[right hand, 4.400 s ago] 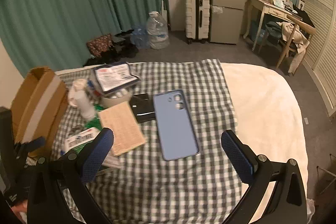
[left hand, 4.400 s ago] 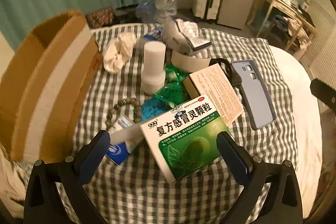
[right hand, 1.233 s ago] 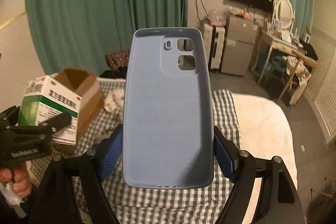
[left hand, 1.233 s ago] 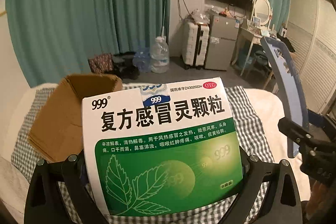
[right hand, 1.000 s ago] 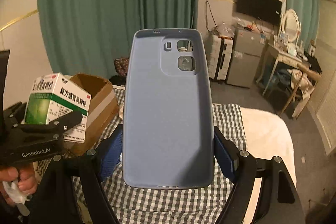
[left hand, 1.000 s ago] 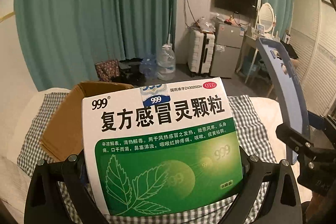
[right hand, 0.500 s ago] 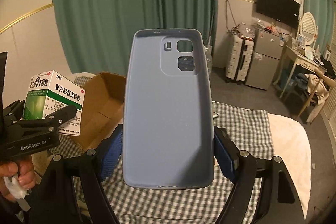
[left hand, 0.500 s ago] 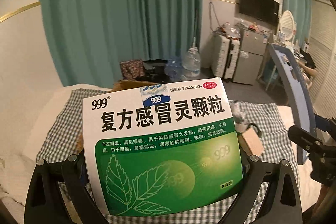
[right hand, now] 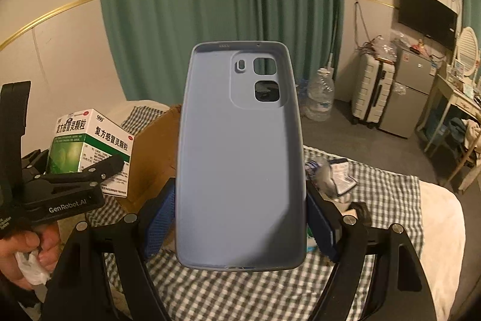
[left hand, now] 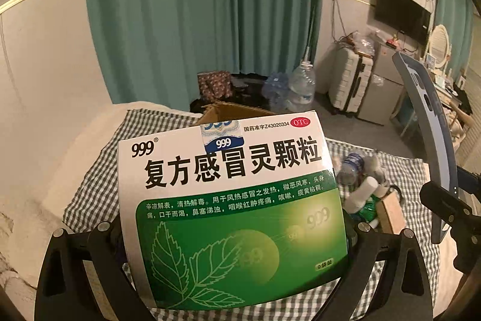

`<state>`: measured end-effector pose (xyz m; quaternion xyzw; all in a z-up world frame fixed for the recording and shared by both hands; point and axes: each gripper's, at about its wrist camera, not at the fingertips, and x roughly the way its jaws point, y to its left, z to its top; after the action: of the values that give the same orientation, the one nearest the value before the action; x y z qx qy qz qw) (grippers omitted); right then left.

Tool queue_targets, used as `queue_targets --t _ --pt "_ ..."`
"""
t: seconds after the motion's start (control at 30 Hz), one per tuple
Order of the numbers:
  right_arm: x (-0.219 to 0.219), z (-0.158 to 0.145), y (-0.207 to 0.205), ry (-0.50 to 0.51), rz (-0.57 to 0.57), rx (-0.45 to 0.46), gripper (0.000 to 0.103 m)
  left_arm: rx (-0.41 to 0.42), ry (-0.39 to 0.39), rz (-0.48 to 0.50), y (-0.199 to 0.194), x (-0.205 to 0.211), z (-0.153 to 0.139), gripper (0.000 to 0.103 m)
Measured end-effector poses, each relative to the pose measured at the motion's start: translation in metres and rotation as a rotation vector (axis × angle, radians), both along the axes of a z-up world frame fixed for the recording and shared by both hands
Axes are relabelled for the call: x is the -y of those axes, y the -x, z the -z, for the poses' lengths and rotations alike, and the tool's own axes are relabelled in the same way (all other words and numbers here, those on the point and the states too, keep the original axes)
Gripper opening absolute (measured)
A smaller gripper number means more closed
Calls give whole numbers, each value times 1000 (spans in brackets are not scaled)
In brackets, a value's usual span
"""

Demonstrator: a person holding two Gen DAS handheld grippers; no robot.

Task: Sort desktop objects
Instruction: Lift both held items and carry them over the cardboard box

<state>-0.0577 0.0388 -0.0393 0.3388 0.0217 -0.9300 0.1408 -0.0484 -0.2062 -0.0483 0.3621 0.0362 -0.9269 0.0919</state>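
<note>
A green-and-white medicine box (left hand: 234,200) fills the left wrist view, upright, with my left gripper (left hand: 234,233) shut on its sides; the fingertips are hidden behind it. The same medicine box (right hand: 90,140) shows at the left of the right wrist view. A grey-blue phone case (right hand: 240,164) stands upright, hollow side facing the camera, and my right gripper (right hand: 240,224) is shut on its long edges with the blue pads. The open cardboard box (right hand: 156,152) lies behind and between the two held things; only its rim (left hand: 231,110) peeks over the medicine box.
The checked cloth (right hand: 384,200) covers the bed. On it lie a small bottle (left hand: 351,167), a brown carton (left hand: 390,211) and a white pouch (right hand: 339,173). A hand (right hand: 24,248) holds the left gripper and a tissue. A water jug (right hand: 321,98) and a suitcase (right hand: 372,92) stand on the floor beyond.
Both grippers have swung to the left with their loads still held. The cardboard box has slid behind the medicine box and the phone case, and the heap of items has come into view at the right.
</note>
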Motion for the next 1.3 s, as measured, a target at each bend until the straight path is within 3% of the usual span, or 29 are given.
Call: queue_targets --t 0.83,1.3 --pt "66 43 92 -15 -108 121 79 149 5 -20 64 45 63 99" --pt "101 93 144 -30 -137 231 79 263 -12 10 88 48 117 100"
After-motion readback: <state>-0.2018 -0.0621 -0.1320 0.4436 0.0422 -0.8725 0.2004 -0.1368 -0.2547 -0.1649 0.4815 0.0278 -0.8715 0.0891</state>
